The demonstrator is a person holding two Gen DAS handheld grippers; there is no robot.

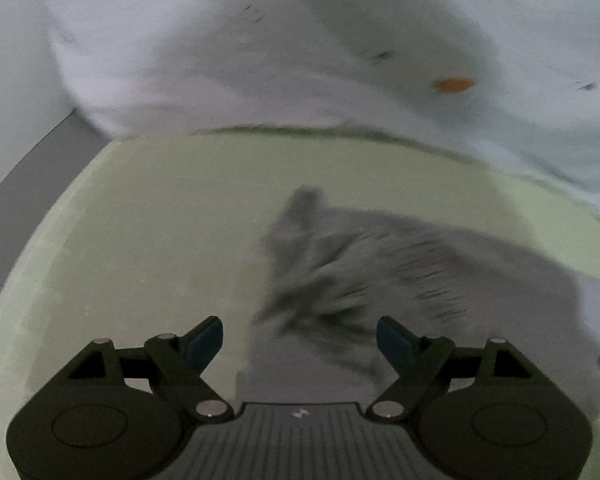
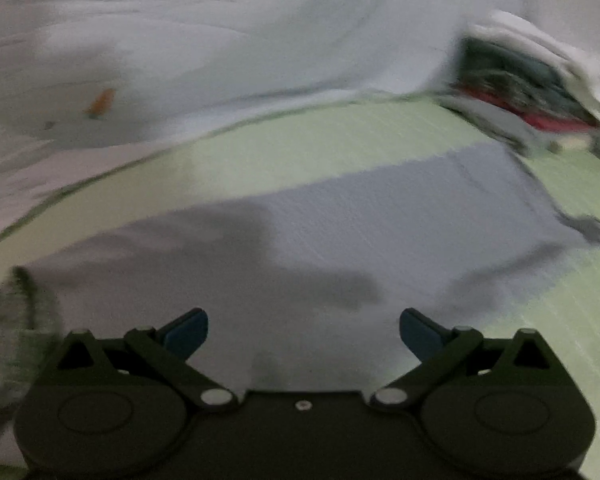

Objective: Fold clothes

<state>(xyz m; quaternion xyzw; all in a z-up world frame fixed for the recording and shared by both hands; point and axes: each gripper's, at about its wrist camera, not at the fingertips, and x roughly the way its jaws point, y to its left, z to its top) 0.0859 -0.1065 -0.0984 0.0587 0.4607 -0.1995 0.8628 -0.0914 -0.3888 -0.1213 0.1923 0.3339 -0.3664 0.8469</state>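
Note:
A grey garment [image 2: 340,232] lies spread flat on the pale green surface [image 2: 380,136]. In the left wrist view the same garment [image 1: 440,280] shows bunched and wrinkled at its near left end. My left gripper [image 1: 300,340] is open and empty, just above the garment's crumpled edge. My right gripper [image 2: 304,332] is open and empty, hovering over the near part of the garment. Both views are blurred by motion.
A white sheet or duvet [image 1: 260,60] with an orange spot [image 1: 454,85] lies along the far side of the green surface [image 1: 140,220]. A pile of mixed clothes [image 2: 532,80] sits at the far right in the right wrist view.

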